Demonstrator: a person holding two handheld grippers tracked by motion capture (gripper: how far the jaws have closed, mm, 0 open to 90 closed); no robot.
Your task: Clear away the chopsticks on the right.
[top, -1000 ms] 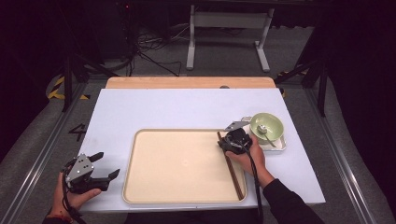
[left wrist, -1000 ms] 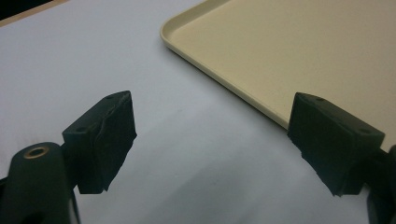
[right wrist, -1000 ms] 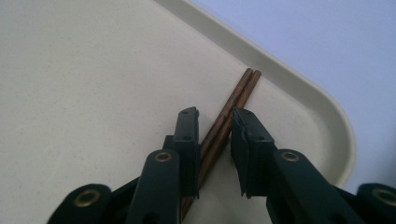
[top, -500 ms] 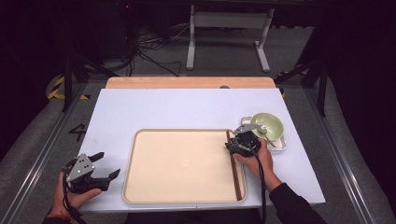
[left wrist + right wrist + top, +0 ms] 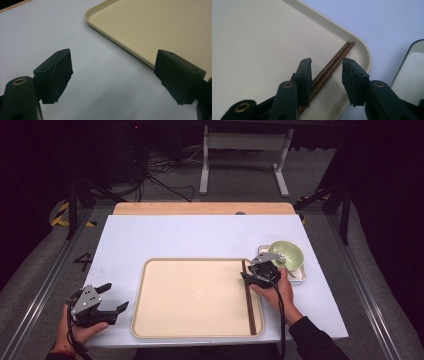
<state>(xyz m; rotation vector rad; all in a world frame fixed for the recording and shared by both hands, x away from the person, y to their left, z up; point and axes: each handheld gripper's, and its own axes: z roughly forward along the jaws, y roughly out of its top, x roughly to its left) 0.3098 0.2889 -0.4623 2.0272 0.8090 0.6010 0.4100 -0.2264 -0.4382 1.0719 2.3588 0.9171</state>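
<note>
White desk (image 5: 200, 235) carries a beige tray (image 5: 165, 270). Since a second ago the chopsticks (image 5: 248, 295) have come to lie along the tray's right edge. Right tongs (image 5: 325, 75) have just been opening; the chopsticks sit loose between the spread jaws, so placement looks complete. Left tongs (image 5: 111, 299) hang spread and empty beside the tray.

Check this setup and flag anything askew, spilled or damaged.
Nothing stands out. The chopsticks lie together, straight along the right edge of the tray. The green bowl sits upright beside it, and no spill shows on the table.
</note>
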